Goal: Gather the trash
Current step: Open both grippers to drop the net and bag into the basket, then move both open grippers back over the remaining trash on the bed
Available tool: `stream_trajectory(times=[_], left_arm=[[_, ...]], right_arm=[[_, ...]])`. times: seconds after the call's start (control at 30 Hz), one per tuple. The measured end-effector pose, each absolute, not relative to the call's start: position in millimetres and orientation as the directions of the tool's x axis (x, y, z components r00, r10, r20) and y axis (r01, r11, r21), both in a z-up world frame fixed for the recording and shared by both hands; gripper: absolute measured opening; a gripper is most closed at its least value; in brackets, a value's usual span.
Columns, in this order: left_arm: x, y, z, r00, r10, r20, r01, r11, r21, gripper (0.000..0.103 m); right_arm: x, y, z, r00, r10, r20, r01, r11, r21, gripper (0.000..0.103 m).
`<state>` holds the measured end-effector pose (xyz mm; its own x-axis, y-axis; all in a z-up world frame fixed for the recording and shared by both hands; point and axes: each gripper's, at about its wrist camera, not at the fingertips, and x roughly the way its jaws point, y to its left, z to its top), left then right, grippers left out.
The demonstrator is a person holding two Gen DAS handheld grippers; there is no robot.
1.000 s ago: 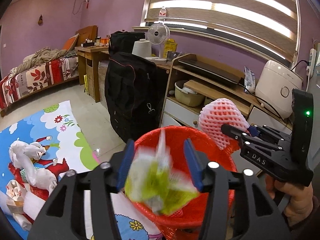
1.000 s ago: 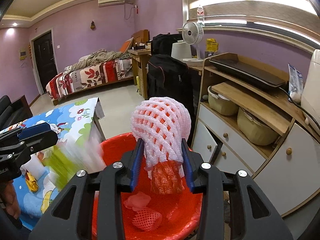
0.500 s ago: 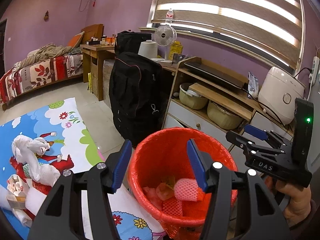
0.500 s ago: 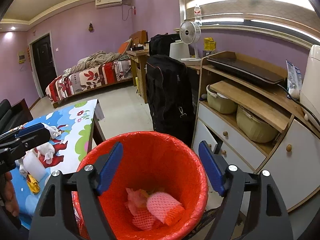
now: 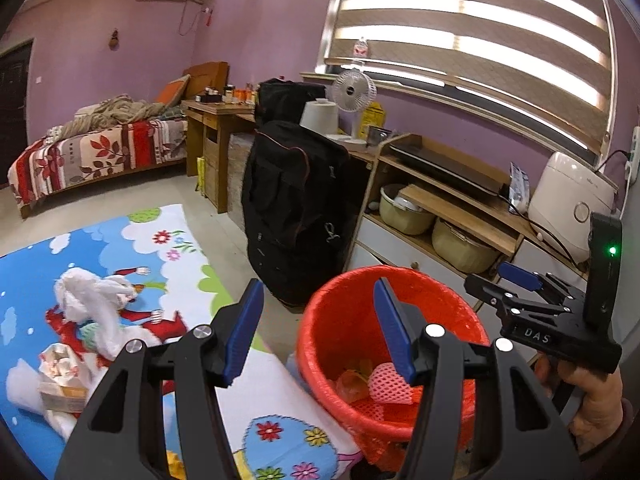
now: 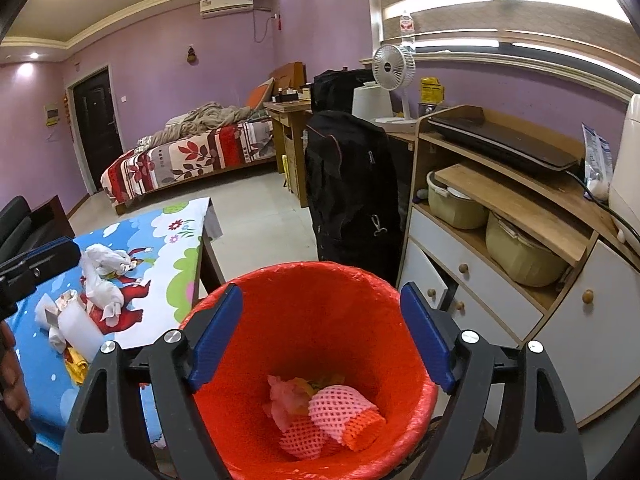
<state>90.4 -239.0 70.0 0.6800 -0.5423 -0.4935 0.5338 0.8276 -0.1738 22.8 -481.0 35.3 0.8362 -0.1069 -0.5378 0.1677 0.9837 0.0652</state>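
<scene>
Left tool swung tableward (both agape) beside bin rim.

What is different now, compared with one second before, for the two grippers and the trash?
Both grippers let go. The left gripper dropped its green-yellow wrapper, and the right gripper released the pink foam net, which now lies in the red bin. Both are open and empty. The bin and the white trash on the table stayed as they were.
</scene>
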Motion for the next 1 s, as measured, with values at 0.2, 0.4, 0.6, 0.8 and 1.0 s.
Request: stream_trajectory(times=[0.2, 0.4, 0.6, 0.8, 1.0], left_arm=[[89, -208, 76, 0.720, -0.504, -0.477, 0.483, 0.857, -0.177, 0.056], [92, -170, 81, 0.772, -0.438, -0.461, 0.406, 0.897, -0.173, 0.056], [97, -133, 85, 0.814, -0.366, -0.452, 0.323, 0.931, -0.172, 0.056], [98, -93, 90, 0.849, -0.295, -0.438, 0.243, 0.955, -0.172, 0.056], [99, -50, 90, 0.871, -0.232, -0.434, 0.168, 0.969, -0.181, 0.056]], right_arm=[[26, -466, 38, 0.843, -0.083, -0.532, 0.141, 0.988, 0.069, 0.077], [31, -449, 42, 0.849, -0.053, -0.525, 0.105, 0.992, 0.070, 0.077], [37, -431, 49, 0.861, -0.030, -0.508, 0.072, 0.995, 0.063, 0.077], [45, -412, 53, 0.865, -0.001, -0.501, 0.035, 0.998, 0.059, 0.077], [55, -388, 51, 0.860, 0.034, -0.509, -0.006, 0.998, 0.056, 0.078]])
